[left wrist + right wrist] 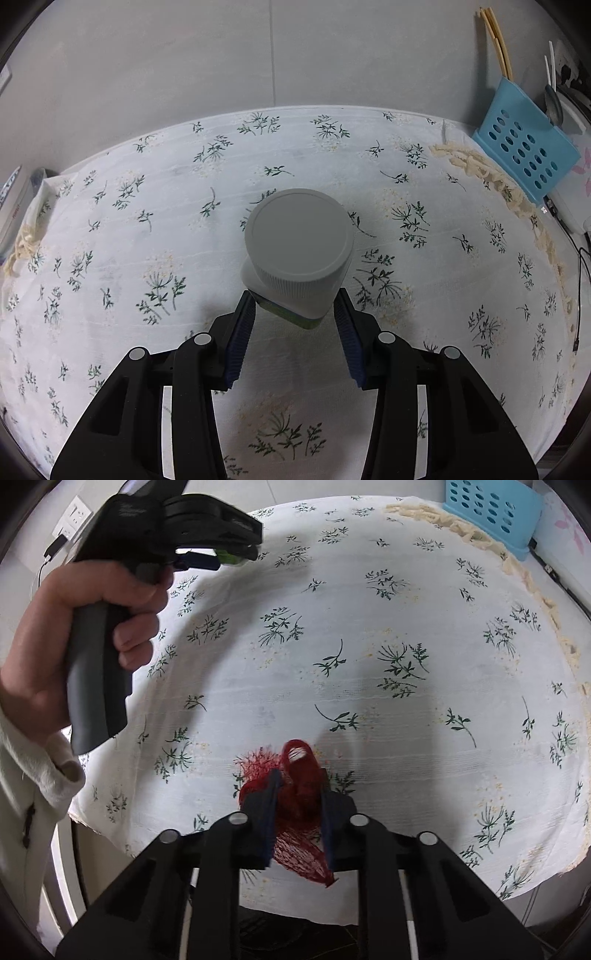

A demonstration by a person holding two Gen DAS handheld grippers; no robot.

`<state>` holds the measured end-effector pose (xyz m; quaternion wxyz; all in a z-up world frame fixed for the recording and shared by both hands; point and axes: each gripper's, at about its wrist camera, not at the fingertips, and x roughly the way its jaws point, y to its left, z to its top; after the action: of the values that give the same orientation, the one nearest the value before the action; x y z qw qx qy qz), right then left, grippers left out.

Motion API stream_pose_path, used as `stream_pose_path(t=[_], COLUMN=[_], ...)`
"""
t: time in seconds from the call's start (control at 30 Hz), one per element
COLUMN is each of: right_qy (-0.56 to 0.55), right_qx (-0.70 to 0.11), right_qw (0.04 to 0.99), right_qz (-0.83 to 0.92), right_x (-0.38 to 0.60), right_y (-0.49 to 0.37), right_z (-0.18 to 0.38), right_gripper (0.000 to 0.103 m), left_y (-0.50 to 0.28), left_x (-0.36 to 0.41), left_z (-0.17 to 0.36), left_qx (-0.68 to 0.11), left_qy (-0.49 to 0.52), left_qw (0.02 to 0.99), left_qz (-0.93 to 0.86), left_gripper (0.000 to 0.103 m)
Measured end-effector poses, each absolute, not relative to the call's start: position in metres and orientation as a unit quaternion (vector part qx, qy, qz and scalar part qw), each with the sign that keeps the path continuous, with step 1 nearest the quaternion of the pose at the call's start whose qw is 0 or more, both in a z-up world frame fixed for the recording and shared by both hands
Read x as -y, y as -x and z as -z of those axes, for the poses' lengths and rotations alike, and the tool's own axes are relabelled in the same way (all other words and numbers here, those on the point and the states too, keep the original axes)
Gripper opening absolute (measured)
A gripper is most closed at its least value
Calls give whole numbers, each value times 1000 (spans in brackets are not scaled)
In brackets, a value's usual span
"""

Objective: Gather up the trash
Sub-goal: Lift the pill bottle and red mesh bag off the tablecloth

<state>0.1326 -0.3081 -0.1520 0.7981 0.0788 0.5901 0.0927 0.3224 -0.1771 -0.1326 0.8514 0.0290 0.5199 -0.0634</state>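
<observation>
Taking the blue basket [526, 142] at the table's far right corner as the mark, the left gripper [295, 308] is working well to its left, over the middle of the floral tablecloth [147, 206]. Its pads are pressing on the lower body of a grey-capped jar [297, 236], which is hanging clear of the cloth. The jar is looking rigid and smooth, probably light if empty, so the squarish body below the ribbed cap is offering the surest hold.

Nearer the table's front edge, far from the basket, the right gripper [299, 794] is closing on a red mesh net [295, 805], bunching it between the pads. The net is looking soft, limp and nearly weightless; pinching a gathered fold is suiting it best.
</observation>
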Motion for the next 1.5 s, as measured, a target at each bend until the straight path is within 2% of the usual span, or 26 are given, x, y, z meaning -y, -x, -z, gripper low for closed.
stream_pose_path(t=[0.5, 1.5], right_qy=[-85, -79], right_qx=[-570, -538], right_qw=[814, 838], right_qz=[-70, -40], right_x=[319, 302], right_y=[-127, -77], right_z=[132, 85], right_gripper=[15, 15], left_y=[-280, -184], left_x=[148, 114], left_z=[125, 80], left_qx=[-538, -524], left_qy=[-10, -9], left_qw=[841, 849], left_qz=[58, 72], left_gripper=[43, 43])
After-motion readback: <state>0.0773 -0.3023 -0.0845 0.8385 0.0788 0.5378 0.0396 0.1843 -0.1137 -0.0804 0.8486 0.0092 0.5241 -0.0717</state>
